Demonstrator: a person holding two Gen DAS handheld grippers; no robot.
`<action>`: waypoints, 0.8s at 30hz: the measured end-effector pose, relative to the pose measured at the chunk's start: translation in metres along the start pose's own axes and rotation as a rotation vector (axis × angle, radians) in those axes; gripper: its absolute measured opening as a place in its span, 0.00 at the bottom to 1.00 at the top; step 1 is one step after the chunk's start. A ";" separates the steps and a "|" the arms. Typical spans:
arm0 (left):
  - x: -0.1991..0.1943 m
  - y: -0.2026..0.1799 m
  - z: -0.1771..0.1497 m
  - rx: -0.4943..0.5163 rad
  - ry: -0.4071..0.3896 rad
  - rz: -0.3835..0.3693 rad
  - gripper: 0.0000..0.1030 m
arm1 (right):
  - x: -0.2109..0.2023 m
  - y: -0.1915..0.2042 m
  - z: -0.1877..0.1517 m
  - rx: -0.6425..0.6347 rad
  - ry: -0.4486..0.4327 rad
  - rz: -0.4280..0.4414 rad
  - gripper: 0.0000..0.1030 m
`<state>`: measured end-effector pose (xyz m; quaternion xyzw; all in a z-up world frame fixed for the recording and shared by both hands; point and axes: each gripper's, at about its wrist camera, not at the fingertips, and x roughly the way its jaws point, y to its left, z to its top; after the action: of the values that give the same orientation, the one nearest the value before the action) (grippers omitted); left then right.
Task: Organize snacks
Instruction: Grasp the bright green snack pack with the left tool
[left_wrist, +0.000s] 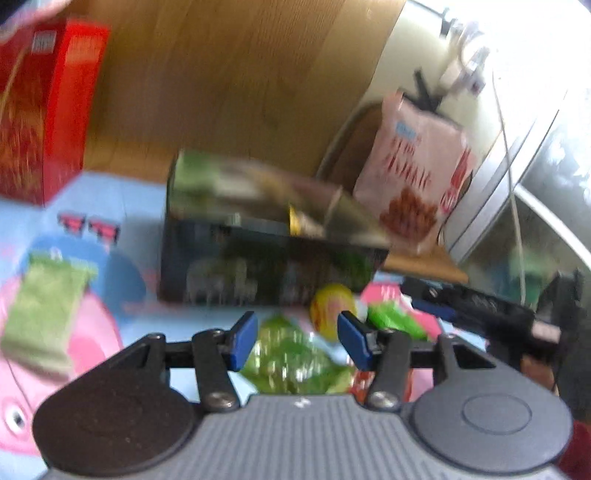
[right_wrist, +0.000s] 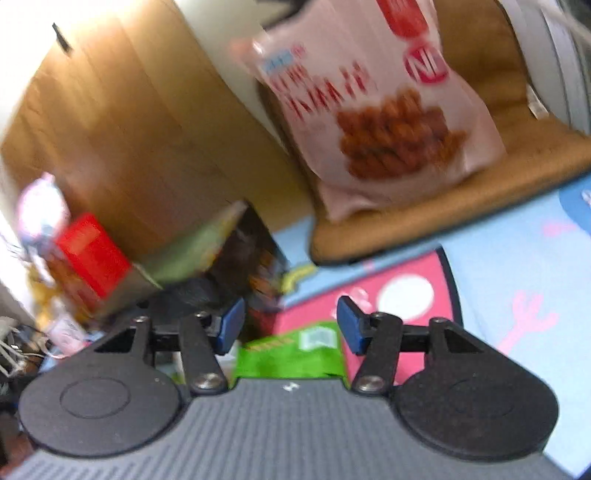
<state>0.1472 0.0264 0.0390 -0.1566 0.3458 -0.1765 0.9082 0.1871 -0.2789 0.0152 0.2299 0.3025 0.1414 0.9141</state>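
Observation:
My left gripper (left_wrist: 297, 339) is open, its blue pads apart just above a clear green snack packet (left_wrist: 288, 363) that neither pad touches. Behind it lie a yellow round snack (left_wrist: 332, 302) and a pink-and-green packet (left_wrist: 391, 315). An open dark snack box (left_wrist: 266, 240) stands further back, and a flat green packet (left_wrist: 48, 306) lies at the left. My right gripper (right_wrist: 290, 328) is open over a bright green packet (right_wrist: 291, 354), with nothing between its pads. A pink snack bag (right_wrist: 380, 110) leans on a chair. All of it is blurred.
A red box (left_wrist: 44, 110) stands at the back left against a wooden panel (left_wrist: 240, 74). The chair's tan cushion (right_wrist: 461, 206) holds the pink bag (left_wrist: 417, 170). A blue and pink cartoon tablecloth (right_wrist: 517, 280) covers the table. Dark gear (left_wrist: 480, 306) sits at the right.

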 end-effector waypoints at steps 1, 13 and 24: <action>0.004 0.000 -0.003 -0.003 0.016 0.002 0.47 | 0.007 0.000 -0.002 -0.001 0.020 -0.010 0.58; 0.001 0.016 -0.026 -0.042 0.050 0.031 0.47 | 0.020 0.067 -0.046 -0.256 0.136 0.138 0.58; -0.044 0.033 -0.055 -0.030 0.018 0.077 0.48 | -0.008 0.106 -0.089 -0.413 0.155 0.228 0.58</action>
<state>0.0861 0.0659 0.0119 -0.1552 0.3623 -0.1376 0.9087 0.1134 -0.1612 0.0090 0.0591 0.3087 0.3196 0.8939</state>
